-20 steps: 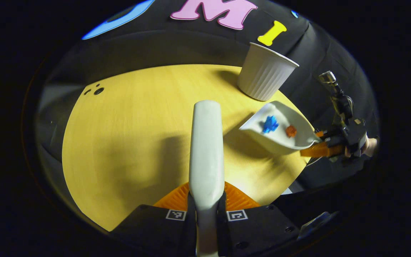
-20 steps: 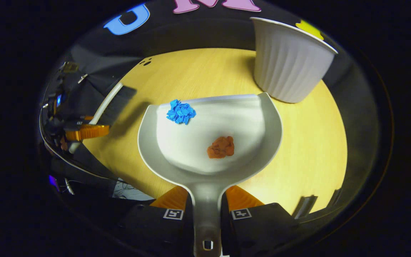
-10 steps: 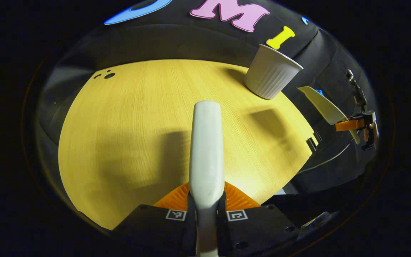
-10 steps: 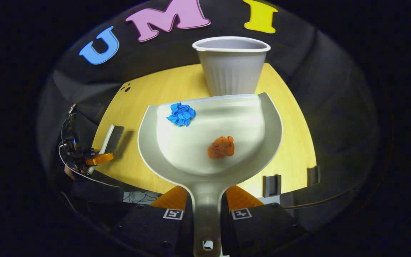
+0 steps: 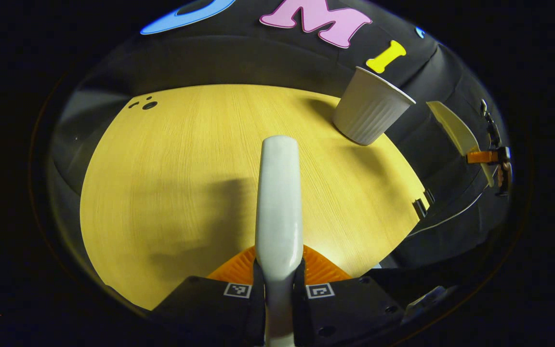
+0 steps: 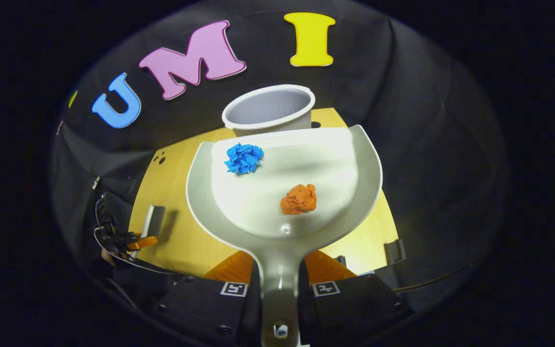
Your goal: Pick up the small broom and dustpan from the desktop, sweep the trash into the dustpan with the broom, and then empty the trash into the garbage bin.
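My left gripper (image 5: 278, 285) is shut on the white handle of the small broom (image 5: 277, 202), which points out over the wooden table (image 5: 171, 168). The white ribbed garbage bin (image 5: 371, 114) stands at the table's far right edge. In the right gripper view, my right gripper (image 6: 280, 289) is shut on the handle of the white dustpan (image 6: 335, 193), held in the air with its front lip near the bin (image 6: 269, 108), whose open mouth shows. A blue paper wad (image 6: 244, 158) and an orange wad (image 6: 298, 199) lie in the pan. The broom (image 6: 150, 221) and left gripper (image 6: 135, 241) sit low at the left.
Dark clips (image 5: 422, 207) sit on the table's right edge, with a cable hanging below. Small dark holes (image 5: 145, 104) mark the far left corner. From the left gripper view, the raised dustpan (image 5: 455, 130) and right gripper (image 5: 492, 156) hang off the table's right side.
The right gripper has lifted the dustpan off the table, up and back, and now looks down at the bin's mouth. Both wads stayed in the pan. The broom barely moved.
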The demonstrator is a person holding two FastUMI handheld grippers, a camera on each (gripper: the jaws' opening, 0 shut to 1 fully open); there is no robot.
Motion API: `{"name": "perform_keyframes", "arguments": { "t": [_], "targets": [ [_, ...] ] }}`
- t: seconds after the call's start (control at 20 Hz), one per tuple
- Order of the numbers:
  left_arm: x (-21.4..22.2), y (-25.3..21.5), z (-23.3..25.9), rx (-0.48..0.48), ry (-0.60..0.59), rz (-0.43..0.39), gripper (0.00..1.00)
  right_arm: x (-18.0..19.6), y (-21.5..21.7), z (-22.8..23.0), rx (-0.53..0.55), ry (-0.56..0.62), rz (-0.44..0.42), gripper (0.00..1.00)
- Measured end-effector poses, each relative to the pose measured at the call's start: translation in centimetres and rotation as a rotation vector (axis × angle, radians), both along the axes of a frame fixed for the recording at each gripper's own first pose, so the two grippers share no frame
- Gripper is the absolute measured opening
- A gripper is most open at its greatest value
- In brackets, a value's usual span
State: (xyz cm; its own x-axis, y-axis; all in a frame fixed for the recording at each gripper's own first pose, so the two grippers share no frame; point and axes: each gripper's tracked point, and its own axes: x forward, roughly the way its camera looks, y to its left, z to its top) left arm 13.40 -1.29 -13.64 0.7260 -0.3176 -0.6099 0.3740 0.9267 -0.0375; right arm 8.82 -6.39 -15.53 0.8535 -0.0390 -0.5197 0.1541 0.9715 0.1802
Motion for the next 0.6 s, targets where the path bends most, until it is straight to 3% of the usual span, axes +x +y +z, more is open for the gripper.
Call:
{"name": "perform_keyframes", "arguments": {
  "t": [0.45, 0.5, 0.6],
  "targets": [
    [0.0, -1.8, 0.2, -0.034, -0.006, 0.037, 0.27, 0.3, -1.0, 1.0, -0.068, -0.041, 0.000, 0.34],
    [0.0, -1.7, 0.2, -0.039, -0.006, 0.047, 0.25, 0.4, -1.2, 0.8, -0.081, -0.041, -0.002, 0.29],
    [0.0, -1.5, 0.5, -0.060, -0.008, 0.072, 0.25, 0.3, -1.4, 0.6, -0.110, -0.037, -0.005, 0.34]
  ]
}}
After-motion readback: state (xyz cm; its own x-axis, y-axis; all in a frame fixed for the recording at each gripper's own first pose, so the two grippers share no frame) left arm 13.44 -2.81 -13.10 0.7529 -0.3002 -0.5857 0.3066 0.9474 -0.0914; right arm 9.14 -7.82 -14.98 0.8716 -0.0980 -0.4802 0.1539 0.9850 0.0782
